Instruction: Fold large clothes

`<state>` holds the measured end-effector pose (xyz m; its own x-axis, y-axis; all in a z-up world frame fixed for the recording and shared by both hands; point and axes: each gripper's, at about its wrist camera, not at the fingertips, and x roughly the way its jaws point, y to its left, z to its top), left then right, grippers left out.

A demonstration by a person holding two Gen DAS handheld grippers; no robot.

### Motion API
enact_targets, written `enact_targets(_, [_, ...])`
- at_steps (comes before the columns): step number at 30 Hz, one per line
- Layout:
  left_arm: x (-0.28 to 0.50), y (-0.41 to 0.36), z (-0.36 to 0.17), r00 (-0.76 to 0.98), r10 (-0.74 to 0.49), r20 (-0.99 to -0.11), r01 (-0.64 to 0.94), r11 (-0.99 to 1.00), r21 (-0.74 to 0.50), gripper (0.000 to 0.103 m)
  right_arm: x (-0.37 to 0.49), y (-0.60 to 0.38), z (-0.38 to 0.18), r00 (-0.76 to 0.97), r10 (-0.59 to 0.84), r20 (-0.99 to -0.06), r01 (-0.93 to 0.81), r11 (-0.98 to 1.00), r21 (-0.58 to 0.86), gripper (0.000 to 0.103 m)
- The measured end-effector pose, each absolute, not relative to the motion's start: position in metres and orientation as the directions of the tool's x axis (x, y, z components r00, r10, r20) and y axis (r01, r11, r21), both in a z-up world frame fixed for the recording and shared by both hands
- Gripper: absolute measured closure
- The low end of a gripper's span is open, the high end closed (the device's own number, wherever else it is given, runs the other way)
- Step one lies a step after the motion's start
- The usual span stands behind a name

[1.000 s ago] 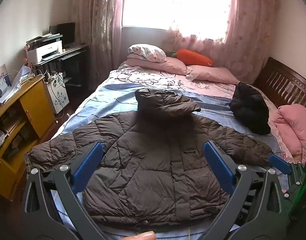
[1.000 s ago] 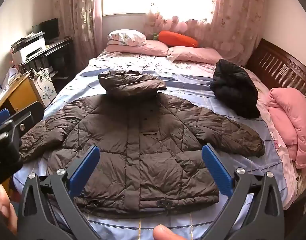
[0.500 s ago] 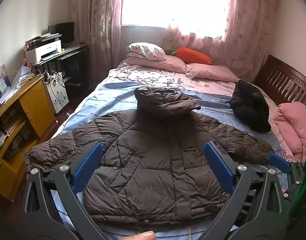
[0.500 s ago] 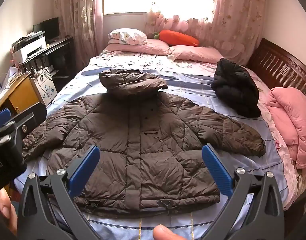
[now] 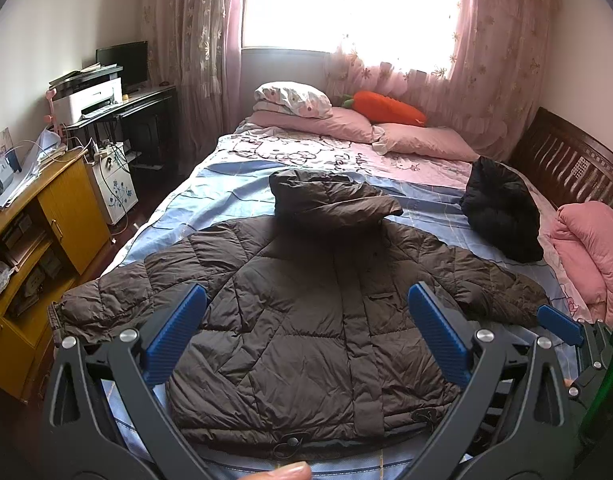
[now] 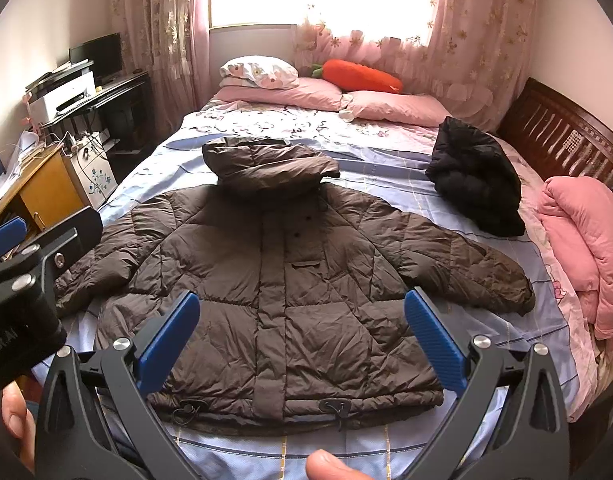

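A brown quilted hooded jacket (image 5: 306,312) (image 6: 290,280) lies flat, front up, on the bed, sleeves spread to both sides and hood toward the pillows. My left gripper (image 5: 306,332) hovers open above the jacket's hem, nothing between its blue pads. My right gripper (image 6: 302,336) is open too, held over the lower body of the jacket. The left gripper's body (image 6: 22,292) shows at the left edge of the right wrist view. A blue fingertip of the right gripper (image 5: 558,324) shows at the right edge of the left wrist view.
A black jacket (image 6: 474,188) is bunched at the bed's right side, beside a pink folded quilt (image 6: 586,252). Pillows (image 6: 306,88) and an orange carrot cushion (image 6: 358,76) sit at the head. A yellow cabinet (image 5: 34,232) and desk with printer (image 5: 90,100) stand left of the bed.
Both grippers have drifted slightly, so the jacket sits a little lower and nearer in both views. The jacket itself has not moved and both grippers stay open.
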<state>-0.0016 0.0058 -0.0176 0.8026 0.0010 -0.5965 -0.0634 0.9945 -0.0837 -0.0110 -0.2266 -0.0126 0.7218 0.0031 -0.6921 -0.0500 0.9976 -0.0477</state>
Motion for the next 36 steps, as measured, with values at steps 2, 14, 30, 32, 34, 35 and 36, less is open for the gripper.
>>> enact_targets(2, [-0.0010, 0.0050, -0.0162, 0.802, 0.002, -0.598, -0.064, 0.994, -0.083, 0.002, -0.0120, -0.2255, -0.0127, 0.722, 0.002, -0.692, -0.050, 0.998, -0.049, 0.001])
enact_targets(14, [-0.0006, 0.0051, -0.0193, 0.799, 0.001, -0.601, -0.063, 0.995, -0.082, 0.002, -0.0116, -0.2209, -0.0191, 0.720, 0.005, -0.694, -0.052, 0.998, -0.046, 0.001])
enact_targets(30, [0.0000, 0.0048, -0.0191, 0.798, 0.002, -0.603, -0.063, 0.995, -0.080, 0.002, -0.0121, -0.2219, -0.0157, 0.720, 0.003, -0.694, -0.051, 0.998, -0.048, 0.001])
enact_targets(32, [0.0001, 0.0048, -0.0190, 0.798, 0.002, -0.603, -0.063, 0.995, -0.080, 0.002, -0.0125, -0.2209, -0.0164, 0.720, 0.004, -0.694, -0.052, 0.998, -0.047, 0.001])
enact_targets(34, [0.0000, 0.0055, -0.0206, 0.797, 0.001, -0.603, -0.063, 0.995, -0.081, 0.002, -0.0122, -0.2217, -0.0160, 0.720, 0.005, -0.694, -0.052, 0.997, -0.048, 0.001])
enact_targets(35, [0.0003, 0.0047, -0.0189, 0.797, 0.002, -0.604, -0.064, 0.995, -0.080, 0.002, -0.0124, -0.2210, -0.0165, 0.720, 0.004, -0.694, -0.052, 0.997, -0.049, 0.001])
enact_targets(36, [0.0003, 0.0047, -0.0189, 0.797, 0.002, -0.604, -0.063, 0.995, -0.080, 0.002, -0.0122, -0.2217, -0.0161, 0.720, 0.004, -0.694, -0.053, 0.997, -0.048, 0.001])
